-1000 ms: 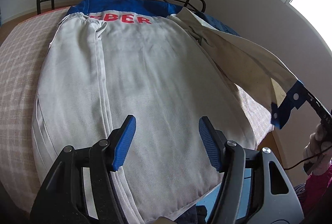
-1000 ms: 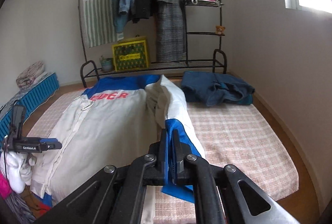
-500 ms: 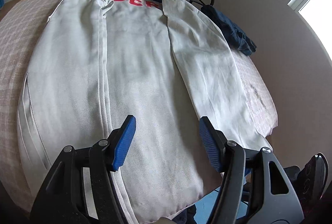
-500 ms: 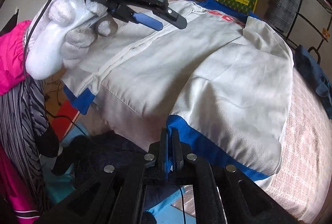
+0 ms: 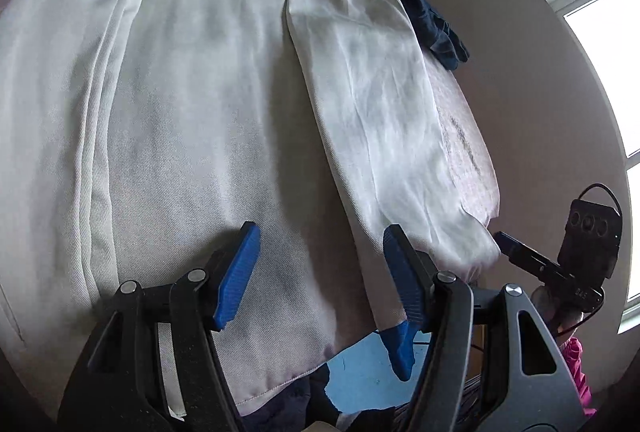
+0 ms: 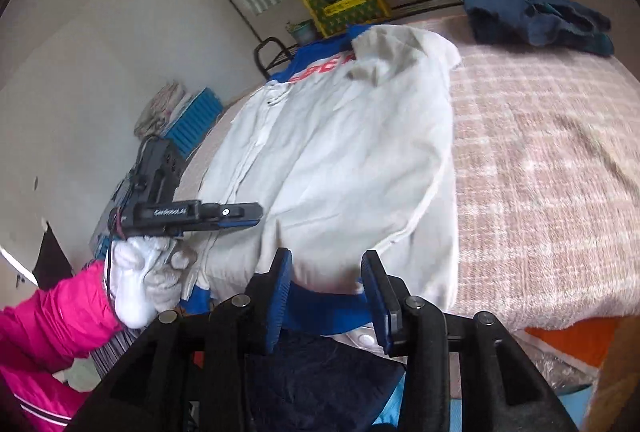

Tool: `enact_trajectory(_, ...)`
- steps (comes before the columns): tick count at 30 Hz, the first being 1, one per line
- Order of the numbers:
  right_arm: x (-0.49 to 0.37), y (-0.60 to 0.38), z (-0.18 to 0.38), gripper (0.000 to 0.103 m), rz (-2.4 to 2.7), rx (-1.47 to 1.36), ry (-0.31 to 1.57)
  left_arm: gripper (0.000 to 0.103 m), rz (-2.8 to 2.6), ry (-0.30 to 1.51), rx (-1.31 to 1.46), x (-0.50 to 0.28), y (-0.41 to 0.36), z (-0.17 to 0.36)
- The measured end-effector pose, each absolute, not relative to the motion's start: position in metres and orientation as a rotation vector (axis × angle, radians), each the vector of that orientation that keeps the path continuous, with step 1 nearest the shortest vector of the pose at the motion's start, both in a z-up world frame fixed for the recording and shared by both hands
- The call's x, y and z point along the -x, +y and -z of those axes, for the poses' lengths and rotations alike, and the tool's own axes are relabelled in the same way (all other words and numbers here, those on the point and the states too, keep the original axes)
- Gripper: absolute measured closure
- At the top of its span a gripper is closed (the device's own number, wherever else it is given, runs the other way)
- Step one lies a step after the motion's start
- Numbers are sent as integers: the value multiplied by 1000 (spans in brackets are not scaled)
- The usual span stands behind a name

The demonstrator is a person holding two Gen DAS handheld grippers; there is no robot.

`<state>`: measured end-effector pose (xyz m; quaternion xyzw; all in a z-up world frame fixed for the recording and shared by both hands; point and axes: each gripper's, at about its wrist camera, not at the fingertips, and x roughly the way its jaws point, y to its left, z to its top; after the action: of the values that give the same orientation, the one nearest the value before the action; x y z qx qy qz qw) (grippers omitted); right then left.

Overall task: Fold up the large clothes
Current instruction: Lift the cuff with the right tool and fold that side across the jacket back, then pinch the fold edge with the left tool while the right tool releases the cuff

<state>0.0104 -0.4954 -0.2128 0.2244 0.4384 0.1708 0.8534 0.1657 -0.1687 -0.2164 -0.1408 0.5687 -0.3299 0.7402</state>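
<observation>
A large white jacket [image 5: 200,104] with a blue collar and red letters lies flat on the bed, back up. Its right sleeve [image 5: 372,104] is folded lengthwise over the body, its blue cuff [image 5: 400,348] hanging off the near bed edge. My left gripper [image 5: 320,272] is open and empty, hovering over the jacket's hem. My right gripper [image 6: 326,296] is open just off the bed edge, the blue cuff [image 6: 320,308] lying loose between its fingers. The jacket also shows in the right wrist view [image 6: 340,152], with the left gripper [image 6: 224,212] beside it.
A pink checked bedspread [image 6: 540,172] covers the bed. A dark blue garment [image 6: 536,20] lies at its far right corner. A metal clothes rack with a yellow bag [image 6: 346,4] stands behind the bed. A window [image 5: 608,72] is at the right.
My right gripper laid the sleeve over the jacket body, then opened and let go of the cuff. My left gripper moved lower and closer over the hem, still open.
</observation>
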Motion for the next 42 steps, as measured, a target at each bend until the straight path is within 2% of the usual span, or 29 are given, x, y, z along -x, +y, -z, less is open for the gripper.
enact_trajectory(3,-20,-512,232,64,-386,-606,964,40,761,1268,344,-164,-172,216)
enact_trajectory(5,-22,-511,240,61,-424,-654,967,56,784,1277,325,-162,-179,216)
enact_trajectory(6,-25,-508,242,58,-441,-652,976,60,790,1282,307,-160,-183,217)
enact_trajectory(7,-27,-503,244,57,-453,-632,986,69,799,1287,296,-159,-186,220)
enact_trajectory(8,-28,-497,245,57,-450,-596,1001,83,811,1294,289,-158,-190,222)
enact_trajectory(9,-31,-491,246,57,-450,-565,1014,90,823,1307,283,-157,-194,225)
enact_trajectory(10,-32,-486,247,64,-462,-550,1026,96,830,1314,277,-155,-198,227)
enact_trajectory(13,-31,-474,244,91,-460,-497,1050,99,845,1287,259,-146,-203,222)
enact_trajectory(18,-10,-488,214,96,-463,-490,983,100,909,1224,199,-121,-215,204)
enact_trajectory(21,-11,-490,224,96,-368,-413,1051,100,896,1205,72,-109,-232,208)
enact_trajectory(23,-18,-489,241,94,-340,-422,1121,100,874,1205,17,-107,-237,213)
enact_trajectory(25,-23,-482,247,80,-336,-375,1156,100,864,1212,19,-108,-235,215)
enact_trajectory(28,-26,-485,242,69,-398,-421,1136,100,868,1211,32,-108,-231,215)
enact_trajectory(31,-30,-496,242,69,-410,-484,1119,100,870,1211,43,-106,-227,218)
enact_trajectory(34,-30,-501,248,76,-427,-565,1130,100,870,1223,68,-106,-226,221)
enact_trajectory(37,-23,-504,230,76,-521,-670,1022,100,870,1225,69,-108,-223,221)
enact_trajectory(39,-18,-502,213,75,-546,-638,974,100,869,1224,66,-108,-223,222)
enact_trajectory(41,-17,-503,212,64,-501,-581,1002,100,869,1222,65,-107,-223,222)
enact_trajectory(42,-18,-503,219,53,-472,-569,1041,100,869,1221,61,-107,-223,222)
